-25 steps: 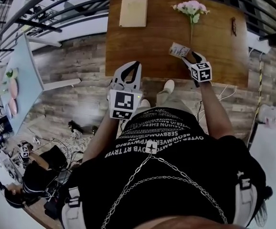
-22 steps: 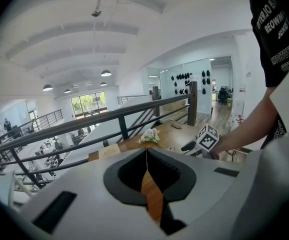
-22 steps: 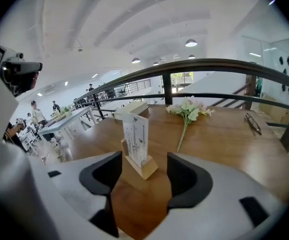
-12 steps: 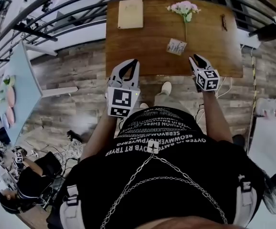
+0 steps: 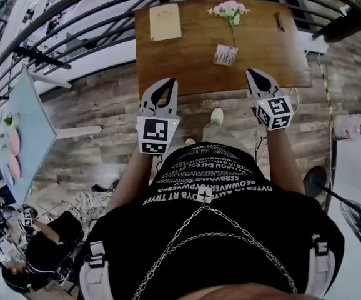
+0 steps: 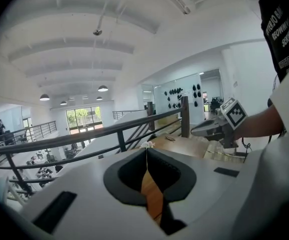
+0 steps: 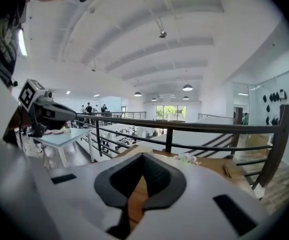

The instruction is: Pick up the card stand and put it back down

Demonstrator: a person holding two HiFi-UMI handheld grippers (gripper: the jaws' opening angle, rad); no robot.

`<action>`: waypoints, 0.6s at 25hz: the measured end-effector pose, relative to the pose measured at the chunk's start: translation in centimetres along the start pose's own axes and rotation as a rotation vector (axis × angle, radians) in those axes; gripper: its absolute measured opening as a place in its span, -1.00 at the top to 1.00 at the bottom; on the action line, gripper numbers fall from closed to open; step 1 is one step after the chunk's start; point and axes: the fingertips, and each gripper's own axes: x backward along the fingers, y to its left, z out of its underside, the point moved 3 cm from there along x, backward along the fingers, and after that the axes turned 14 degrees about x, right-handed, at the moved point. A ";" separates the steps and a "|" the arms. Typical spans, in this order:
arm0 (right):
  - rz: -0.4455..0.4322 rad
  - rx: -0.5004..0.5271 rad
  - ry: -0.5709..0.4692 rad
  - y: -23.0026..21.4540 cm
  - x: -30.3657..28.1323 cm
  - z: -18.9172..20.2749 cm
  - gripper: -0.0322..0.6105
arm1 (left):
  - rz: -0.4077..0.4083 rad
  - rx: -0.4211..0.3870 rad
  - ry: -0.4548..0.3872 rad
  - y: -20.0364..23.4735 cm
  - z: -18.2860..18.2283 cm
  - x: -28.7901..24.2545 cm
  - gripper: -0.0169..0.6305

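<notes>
Two grippers counted, both empty: the left gripper's [image 5: 170,81] jaws are pressed tip to tip, and the right gripper's [image 5: 251,73] jaws are seen closing right down till the tips meet, with nothing between them. Both are held just off the near edge of the desk [image 5: 190,61], left one by the middle, right one nearer the right corner. One card stand [image 5: 225,54] is sat on the desk close to the near edge, just ahead and left of the right gripper, not touched. One pink flower [image 5: 229,9] is laid at the far edge, with its stem run down to the stand. One beige notebook [image 5: 165,22] is at the far left corner, and one small dark thing [image 5: 280,22] is towards the far right corner. A black railing [image 7: 184,126] is seen beyond.
</notes>
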 end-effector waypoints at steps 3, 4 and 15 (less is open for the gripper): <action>0.020 -0.003 -0.023 1.2 3.0 -2.1 0.86 | 0.027 -0.009 -0.018 -0.9 0.2 1.3 0.86; 0.024 -0.004 -0.026 1.6 3.7 -2.6 0.86 | 0.037 -0.017 -0.024 -1.2 0.2 1.5 0.86; 0.043 -0.005 -0.020 4.7 9.6 -3.8 0.86 | 0.139 -0.059 -0.067 -6.4 -0.7 2.5 0.86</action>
